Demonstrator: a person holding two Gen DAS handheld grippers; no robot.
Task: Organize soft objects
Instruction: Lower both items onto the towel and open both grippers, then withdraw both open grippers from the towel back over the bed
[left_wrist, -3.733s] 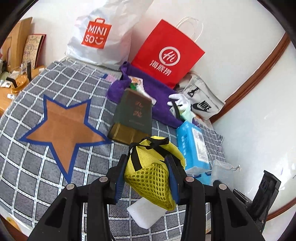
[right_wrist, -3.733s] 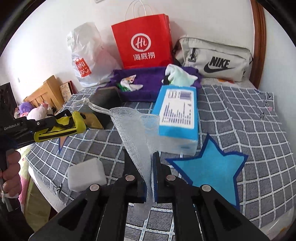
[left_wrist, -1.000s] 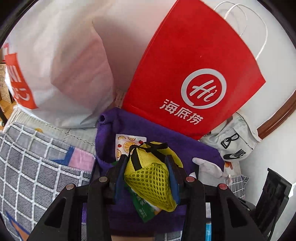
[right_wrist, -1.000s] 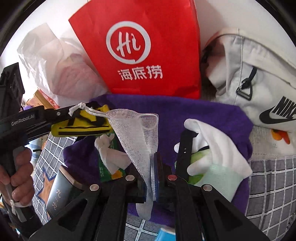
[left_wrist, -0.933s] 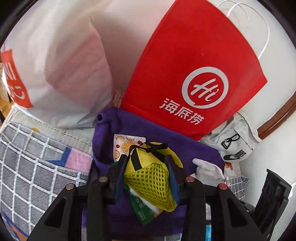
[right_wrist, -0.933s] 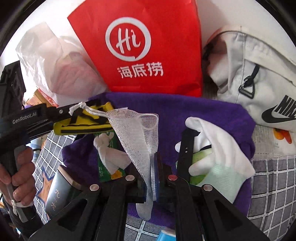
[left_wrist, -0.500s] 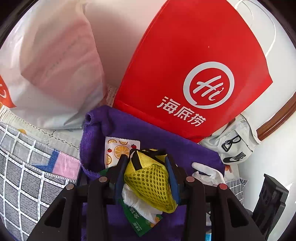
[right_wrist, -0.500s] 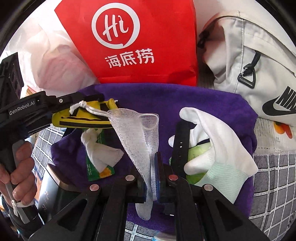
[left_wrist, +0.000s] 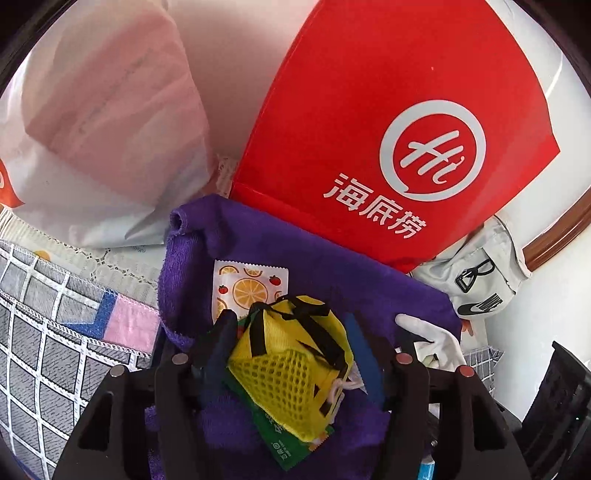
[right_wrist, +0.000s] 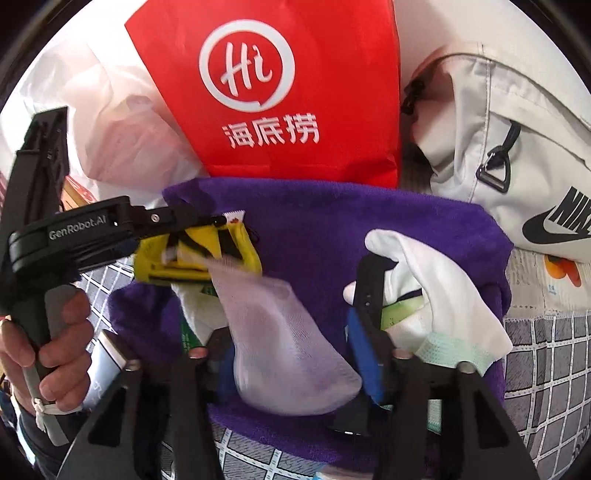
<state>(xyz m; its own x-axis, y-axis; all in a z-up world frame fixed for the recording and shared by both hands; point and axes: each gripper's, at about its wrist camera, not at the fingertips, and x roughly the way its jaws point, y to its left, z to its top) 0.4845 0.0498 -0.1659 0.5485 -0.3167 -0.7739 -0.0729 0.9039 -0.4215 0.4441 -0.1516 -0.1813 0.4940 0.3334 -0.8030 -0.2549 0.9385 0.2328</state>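
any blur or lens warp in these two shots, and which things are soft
Right wrist view: the white mesh pouch between the open fingers is motion-smeared, as is the yellow mesh bag; the red paper bag stays sharp. Left wrist view: mostly crisp, the same yellow bag in focus. Both show fisheye bending and dark corner vignetting.

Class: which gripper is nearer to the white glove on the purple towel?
Right. The right gripper has a finger just beside the white glove, while the left gripper is further off across the purple towel, over the yellow mesh pouch.
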